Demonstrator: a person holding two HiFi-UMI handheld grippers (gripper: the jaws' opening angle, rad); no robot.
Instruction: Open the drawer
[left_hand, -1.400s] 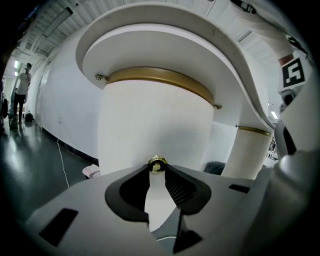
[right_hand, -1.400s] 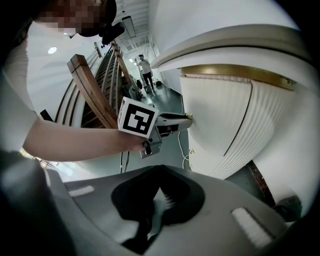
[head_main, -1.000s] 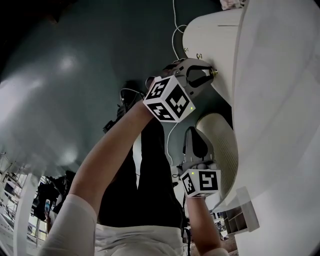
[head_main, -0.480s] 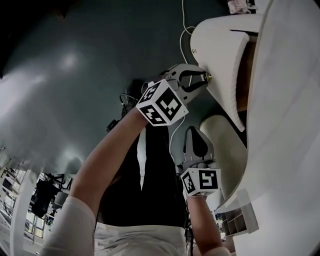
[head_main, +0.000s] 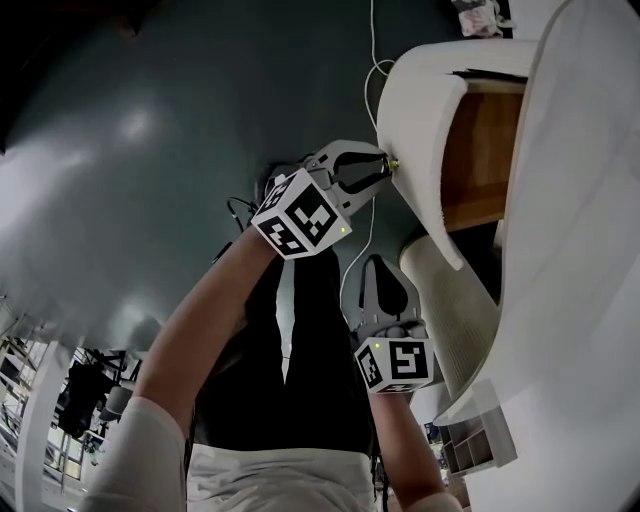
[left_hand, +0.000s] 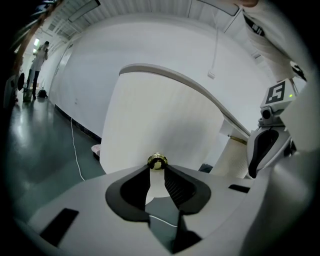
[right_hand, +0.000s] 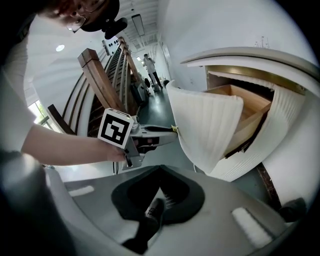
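Note:
The white curved drawer front (head_main: 420, 130) stands pulled out from the cabinet, and its wooden inside (head_main: 482, 150) shows behind it. My left gripper (head_main: 385, 165) is shut on the drawer's small brass knob (left_hand: 157, 161); its jaws have just closed a little tighter on it. The right gripper view shows the same drawer (right_hand: 205, 120) out, with the left gripper (right_hand: 172, 129) at its edge. My right gripper (head_main: 384, 264) hangs lower, in front of the ribbed lower front, touching nothing. Its jaws meet at the tips (right_hand: 160, 169) with nothing between them.
A ribbed white lower front (head_main: 445, 290) curves below the open drawer. The cabinet's white top (head_main: 580, 250) fills the right side. A white cable (head_main: 372, 50) runs over the dark green floor. A wooden stair rail (right_hand: 100, 75) rises at the left.
The left gripper has moved left and away from the cabinet with the knob, and the drawer has slid out, baring its wooden inside. The right gripper has shifted slightly left.

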